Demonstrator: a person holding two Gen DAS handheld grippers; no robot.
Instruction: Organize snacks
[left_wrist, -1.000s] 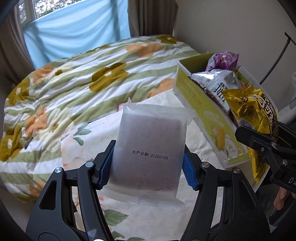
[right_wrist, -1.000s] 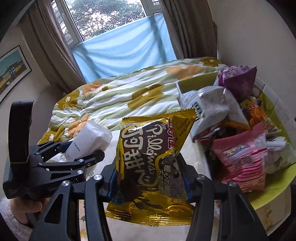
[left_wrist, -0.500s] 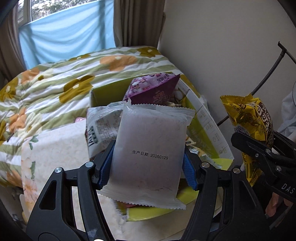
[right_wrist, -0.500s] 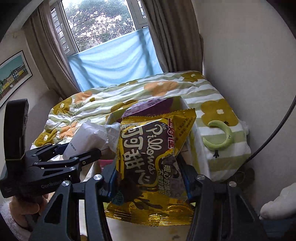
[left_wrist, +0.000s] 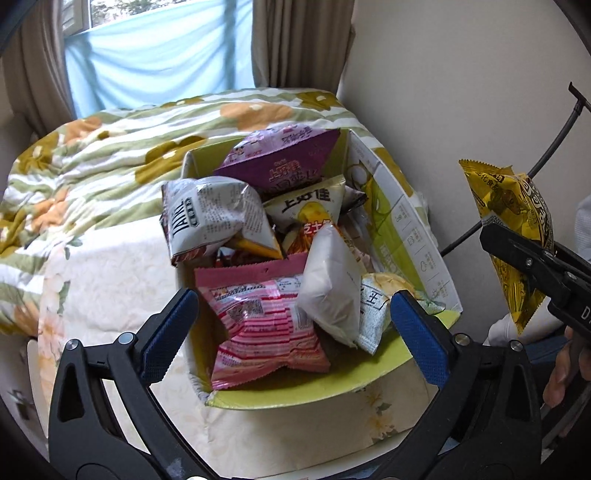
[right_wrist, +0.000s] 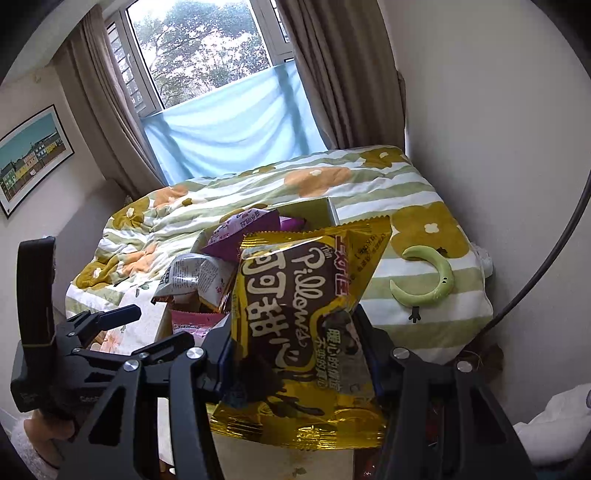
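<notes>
A green-yellow cardboard box (left_wrist: 406, 236) stands on the bed, filled with several snack bags. The white packet (left_wrist: 332, 291) lies tilted inside it, against a pink bag (left_wrist: 266, 325). My left gripper (left_wrist: 294, 293) hovers over the box's near end. Its jaws are opening and stand wide, with nothing pressed between the blue pads (left_wrist: 170, 332). My right gripper (right_wrist: 295, 350) is shut on a gold chocolate-pillow bag (right_wrist: 306, 295), held upright beside the box (right_wrist: 306, 210). In the left wrist view that gold bag (left_wrist: 509, 221) hangs to the right of the box, past its edge.
A flowered quilt (left_wrist: 110, 155) covers the bed left of and behind the box. A white wall (left_wrist: 461, 92) runs close on the right, with a thin black curved rod (left_wrist: 554, 144) against it. A green moon-shaped toy (right_wrist: 428, 284) lies on a pillow. A person's hand (left_wrist: 565, 369) grips the right tool.
The left gripper's jaws have spread apart and the white packet has dropped from them into the box. The right gripper still holds the gold bag and has shifted slightly.
</notes>
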